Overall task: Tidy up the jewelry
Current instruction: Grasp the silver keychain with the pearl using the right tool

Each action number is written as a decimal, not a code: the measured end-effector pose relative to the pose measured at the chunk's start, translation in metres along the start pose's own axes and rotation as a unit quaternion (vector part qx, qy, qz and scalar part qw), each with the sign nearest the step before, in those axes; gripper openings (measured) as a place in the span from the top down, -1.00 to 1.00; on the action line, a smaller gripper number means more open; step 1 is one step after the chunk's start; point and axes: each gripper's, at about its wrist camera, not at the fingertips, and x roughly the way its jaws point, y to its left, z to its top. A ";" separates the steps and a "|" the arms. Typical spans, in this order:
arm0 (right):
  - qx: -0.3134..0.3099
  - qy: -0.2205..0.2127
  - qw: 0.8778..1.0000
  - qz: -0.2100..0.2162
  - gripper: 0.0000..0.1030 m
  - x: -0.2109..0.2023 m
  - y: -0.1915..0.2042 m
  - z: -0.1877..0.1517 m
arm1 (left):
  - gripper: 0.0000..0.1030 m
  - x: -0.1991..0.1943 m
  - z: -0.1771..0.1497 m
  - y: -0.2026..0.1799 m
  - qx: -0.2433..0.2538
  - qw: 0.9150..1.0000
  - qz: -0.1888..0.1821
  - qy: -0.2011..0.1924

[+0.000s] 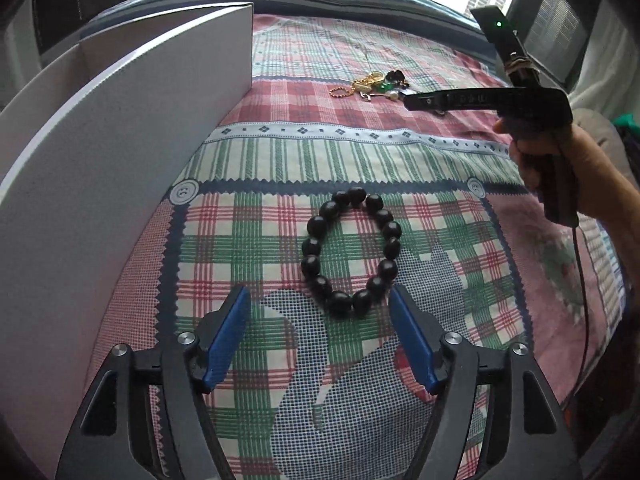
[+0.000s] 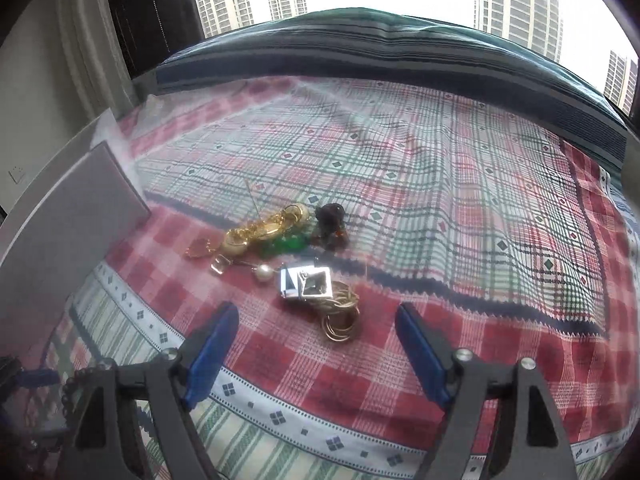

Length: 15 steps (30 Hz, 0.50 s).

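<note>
In the left wrist view we are holding the left gripper (image 1: 320, 296) low over the checked bedspread (image 1: 420, 160), and its blue fingers (image 1: 226, 336) are standing wide apart with nothing between them. The black bead bracelet (image 1: 352, 250) is lying flat on the bedspread just in front of the fingertips. It is making an oval loop, and its long axis is running away from us, toward the window; its near end is sitting between the two fingertips, close to the right one. A white box (image 1: 120, 140) is standing at the left, its long wall running away from us beside the bracelet. Farther back, a small pile of jewelry (image 1: 370, 86) is resting on a red checked band. The right gripper (image 1: 412, 102) is reaching toward the pile from the right side, held by a hand (image 1: 560, 160); from here we cannot tell how its jaws are standing.

In the right wrist view we are seeing the right gripper (image 2: 316, 312) with its blue fingers (image 2: 422, 356) spread wide and empty. The pile of jewelry (image 2: 280, 252) is lying just ahead of them: gold rings (image 2: 340, 320) nearest, a square silver piece (image 2: 306, 284) touching them, a pearl (image 2: 263, 271), a green stone (image 2: 286, 245), gold pieces (image 2: 256, 228) stretching to the upper right, and a dark bead piece (image 2: 330, 224). The white box (image 2: 72, 216) is standing at the left. The bead bracelet (image 2: 74, 384) is showing partly at the lower left edge.
</note>
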 end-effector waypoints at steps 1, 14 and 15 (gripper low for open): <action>-0.022 0.013 1.000 0.001 -0.41 0.009 0.006 0.001 | -0.43 -0.003 -0.003 0.003 0.000 1.000 0.003 0.001; 0.009 0.026 0.999 0.044 0.61 -0.049 0.035 -0.055 | -0.43 -0.023 -0.031 0.025 -0.034 0.999 -0.012 0.001; 0.016 0.028 0.998 0.049 0.61 -0.059 0.040 -0.067 | -0.45 -0.023 -0.033 0.027 -0.035 0.999 -0.012 0.002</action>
